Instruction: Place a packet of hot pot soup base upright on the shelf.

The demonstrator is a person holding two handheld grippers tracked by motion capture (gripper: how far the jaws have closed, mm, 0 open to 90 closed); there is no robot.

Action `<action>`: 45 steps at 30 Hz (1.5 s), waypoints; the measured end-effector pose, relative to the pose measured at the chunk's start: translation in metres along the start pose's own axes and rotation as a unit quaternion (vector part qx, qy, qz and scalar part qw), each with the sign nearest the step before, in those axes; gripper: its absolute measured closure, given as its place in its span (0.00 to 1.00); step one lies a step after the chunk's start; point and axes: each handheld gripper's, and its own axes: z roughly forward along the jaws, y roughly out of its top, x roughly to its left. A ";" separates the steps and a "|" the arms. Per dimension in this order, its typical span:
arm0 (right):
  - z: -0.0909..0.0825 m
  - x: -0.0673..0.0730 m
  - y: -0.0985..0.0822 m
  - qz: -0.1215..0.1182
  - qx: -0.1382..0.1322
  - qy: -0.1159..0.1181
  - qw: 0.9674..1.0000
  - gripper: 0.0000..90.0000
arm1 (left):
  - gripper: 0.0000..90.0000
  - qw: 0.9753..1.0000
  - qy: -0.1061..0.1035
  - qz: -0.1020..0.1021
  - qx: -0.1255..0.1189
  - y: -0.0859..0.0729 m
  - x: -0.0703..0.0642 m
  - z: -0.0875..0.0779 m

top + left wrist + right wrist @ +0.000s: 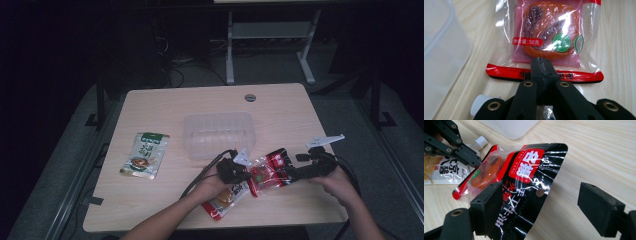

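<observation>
A red and black snack packet [270, 171] with a clear window lies on the table's near side, between my two grippers. My left gripper [542, 63] is shut on the packet's red sealed edge [506, 72]; it holds the left end in the high view [244, 175]. My right gripper [544, 207] stands open around the packet's black end [529, 195]. That end rests against one jaw, and the other jaw stands well apart from it. From above, the right gripper [291, 175] sits at the packet's right end.
A clear plastic container [218, 134] stands mid-table, just beyond the grippers. A spouted pouch with a white cap [224, 200] lies under the left hand. A green pouch [145, 155] lies at the left. The table's near edge is close to both hands.
</observation>
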 end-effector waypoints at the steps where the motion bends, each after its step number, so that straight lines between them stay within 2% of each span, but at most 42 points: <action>1: 0.002 -0.002 -0.001 -0.002 -0.002 0.003 1.000 0.22 | 1.00 1.000 -0.001 0.001 0.001 0.000 0.000 0.000; 8: 0.009 -0.003 -0.001 0.010 0.004 0.022 1.000 0.21 | 1.00 1.000 -0.002 0.000 0.001 0.000 0.001 0.000; 12: 0.018 -0.005 -0.003 0.022 0.008 0.046 0.999 0.22 | 1.00 1.000 -0.002 -0.002 0.000 -0.001 0.001 0.000; 17: 0.022 -0.007 -0.003 0.027 0.008 0.060 0.998 0.23 | 1.00 1.000 -0.002 -0.005 -0.001 -0.001 0.000 0.000; 18: 0.025 -0.008 -0.003 0.036 0.009 0.073 0.997 0.23 | 1.00 1.000 -0.001 -0.005 -0.001 -0.001 0.000 0.000; 21: 0.028 -0.006 -0.003 0.037 0.010 0.087 0.996 0.25 | 1.00 1.000 0.001 -0.002 0.001 -0.001 0.000 -0.001; 24: 0.030 0.000 -0.002 0.021 0.013 0.096 0.995 0.27 | 1.00 1.000 0.002 -0.003 0.000 -0.001 0.000 0.000; 27: 0.031 0.005 0.000 0.014 0.012 0.091 0.996 0.28 | 1.00 1.000 0.004 -0.005 -0.001 -0.001 -0.001 0.000; 34: 0.024 0.006 0.001 0.002 0.002 0.089 0.996 0.45 | 1.00 1.000 0.009 -0.002 0.003 0.000 -0.003 0.000; 35: 0.024 0.006 0.001 0.001 0.000 0.090 0.996 0.50 | 1.00 1.000 0.010 0.004 0.006 0.000 -0.003 0.000; 36: 0.024 0.006 0.001 0.001 0.000 0.090 0.996 0.50 | 1.00 1.000 0.010 0.004 0.006 0.000 -0.003 0.000; 38: 0.026 0.010 0.002 -0.011 0.007 0.109 0.994 0.58 | 1.00 1.000 0.011 0.002 0.005 0.000 -0.003 0.000; 39: 0.027 0.013 0.003 -0.021 0.011 0.105 0.994 0.61 | 1.00 1.000 0.011 0.002 0.005 0.000 -0.003 0.000; 42: 0.025 0.018 0.007 -0.034 0.009 0.104 0.994 0.66 | 1.00 1.000 0.009 0.000 0.004 0.000 -0.002 -0.001; 45: 0.023 0.017 0.007 -0.036 0.005 0.103 0.994 0.70 | 1.00 1.000 0.010 0.000 0.002 -0.001 -0.003 0.000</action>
